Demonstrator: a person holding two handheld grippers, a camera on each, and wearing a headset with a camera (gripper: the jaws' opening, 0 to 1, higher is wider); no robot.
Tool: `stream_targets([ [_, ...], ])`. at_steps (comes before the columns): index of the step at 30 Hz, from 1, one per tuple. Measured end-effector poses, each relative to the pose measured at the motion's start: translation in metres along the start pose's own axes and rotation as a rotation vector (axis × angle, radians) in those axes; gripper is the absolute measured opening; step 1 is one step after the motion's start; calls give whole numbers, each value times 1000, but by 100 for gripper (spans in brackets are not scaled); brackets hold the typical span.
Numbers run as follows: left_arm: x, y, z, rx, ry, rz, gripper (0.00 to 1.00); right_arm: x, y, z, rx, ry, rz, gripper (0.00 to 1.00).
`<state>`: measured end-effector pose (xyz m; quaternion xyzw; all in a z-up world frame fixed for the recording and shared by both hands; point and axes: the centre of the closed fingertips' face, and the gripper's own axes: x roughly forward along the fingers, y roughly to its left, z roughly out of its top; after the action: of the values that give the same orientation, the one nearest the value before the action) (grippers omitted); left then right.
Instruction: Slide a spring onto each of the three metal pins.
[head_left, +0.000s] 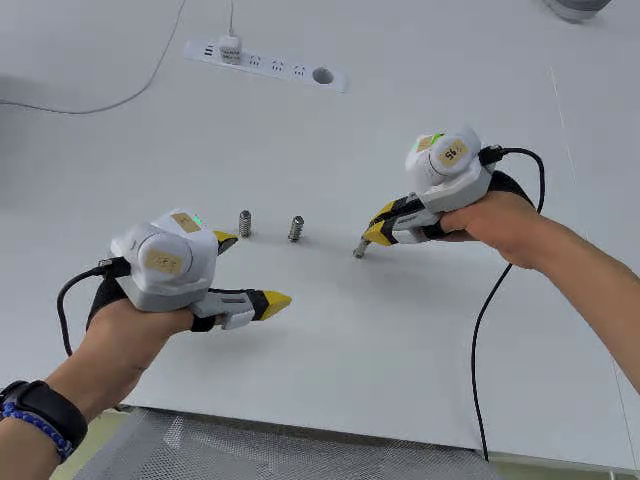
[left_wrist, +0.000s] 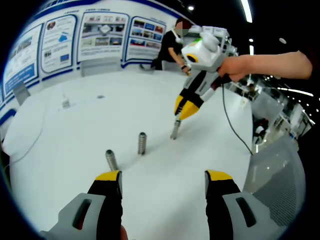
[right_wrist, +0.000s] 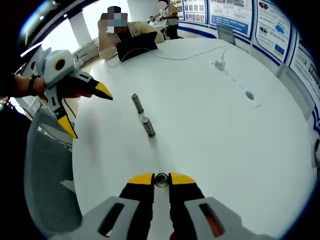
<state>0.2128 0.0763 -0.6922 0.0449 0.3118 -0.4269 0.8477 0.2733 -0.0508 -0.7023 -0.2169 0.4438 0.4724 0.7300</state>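
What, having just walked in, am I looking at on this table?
A person works two yellow-tipped grippers over a white table. The right gripper is shut on a small silvery metal piece standing on the table. Two upright metal pins wearing coil springs stand beside it. The left gripper hangs open, holding nothing.

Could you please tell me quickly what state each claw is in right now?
Left claw: open, holding nothing.
Right claw: shut on a small ridged silvery metal cylinder.
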Motion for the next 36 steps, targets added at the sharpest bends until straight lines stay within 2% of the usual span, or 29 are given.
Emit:
stream_targets([
  [11,0,0,-4,-8,8,-2,69,14,-4,-9,-21,26,0,12],
  [22,-1,4,-1,-5,5,5,69,22,-1,-12,-10,26,-2,12],
  [36,-5,6,-6,-15,14,19,69,31,0,-16,4,23,7,13],
])
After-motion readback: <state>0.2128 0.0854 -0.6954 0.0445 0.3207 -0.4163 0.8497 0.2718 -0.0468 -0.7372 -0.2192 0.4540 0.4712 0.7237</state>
